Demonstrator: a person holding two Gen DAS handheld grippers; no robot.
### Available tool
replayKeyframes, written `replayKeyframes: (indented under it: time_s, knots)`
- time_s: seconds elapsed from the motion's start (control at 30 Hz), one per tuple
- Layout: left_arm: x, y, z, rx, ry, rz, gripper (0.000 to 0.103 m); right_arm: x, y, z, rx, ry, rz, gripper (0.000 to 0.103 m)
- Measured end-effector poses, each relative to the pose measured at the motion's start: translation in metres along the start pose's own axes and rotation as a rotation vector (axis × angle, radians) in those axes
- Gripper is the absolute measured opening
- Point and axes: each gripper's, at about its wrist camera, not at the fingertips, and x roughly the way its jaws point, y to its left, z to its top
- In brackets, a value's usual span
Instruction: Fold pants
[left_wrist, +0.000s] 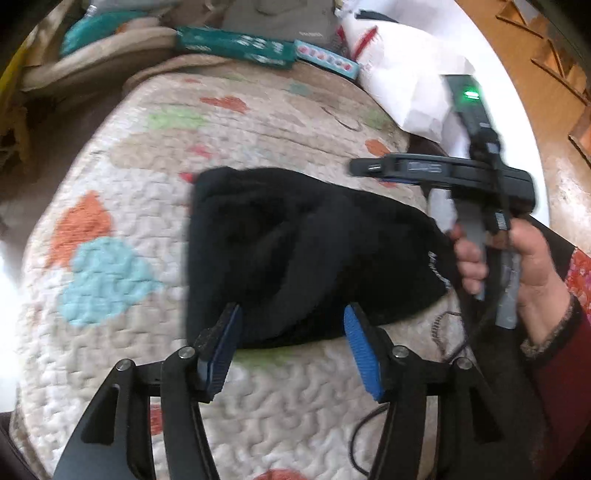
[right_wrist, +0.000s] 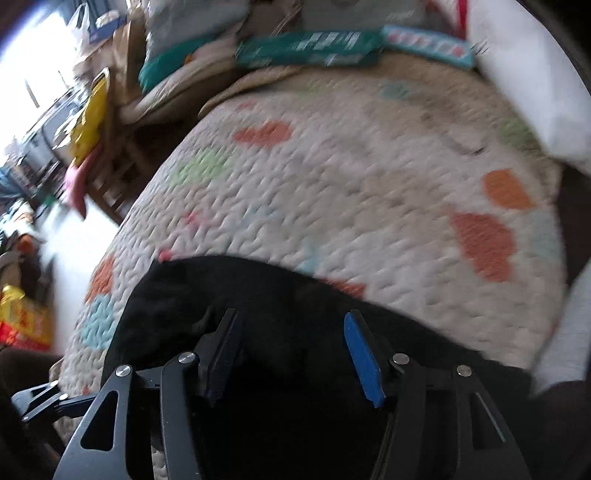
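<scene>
Black pants (left_wrist: 303, 254) lie folded into a compact bundle on a quilted bedspread (left_wrist: 258, 125) with coloured patches. My left gripper (left_wrist: 291, 317) is open and empty, its blue-padded fingers at the bundle's near edge. My right gripper shows in the left wrist view as a black body (left_wrist: 461, 173) held by a hand to the right of the pants. In the right wrist view the right gripper (right_wrist: 291, 325) is open, just above the pants (right_wrist: 295, 369), holding nothing.
Green and blue boxes (left_wrist: 236, 46) and a white pillow (left_wrist: 402, 85) lie at the far edge of the bed. A black cable (left_wrist: 369, 417) runs over the quilt at the near right. A wooden chair and clutter (right_wrist: 92, 122) stand left of the bed.
</scene>
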Motion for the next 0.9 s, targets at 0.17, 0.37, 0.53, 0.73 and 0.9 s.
replayKeyframes:
  time_s: [0.17,0.37,0.53,0.73,0.9]
  knots:
    - [0.002,0.027,0.011,-0.077,-0.01,0.131,0.058,-0.023,0.028,-0.002,-0.006,-0.06,0.08,0.062]
    - [0.024,0.026,0.022,-0.056,0.005,0.137,0.058,-0.007,0.053,-0.037,-0.002,0.03,0.231,0.038]
    - [0.059,0.016,0.017,0.009,0.069,0.17,0.058,0.028,0.045,-0.064,-0.007,0.156,0.073,0.035]
    - [0.07,0.023,0.009,0.003,0.059,0.155,0.063,0.038,0.034,-0.064,0.025,0.168,0.066,0.038]
    - [0.067,0.026,0.016,-0.004,0.092,0.13,0.064,0.027,0.026,-0.064,0.067,0.12,0.076,0.039]
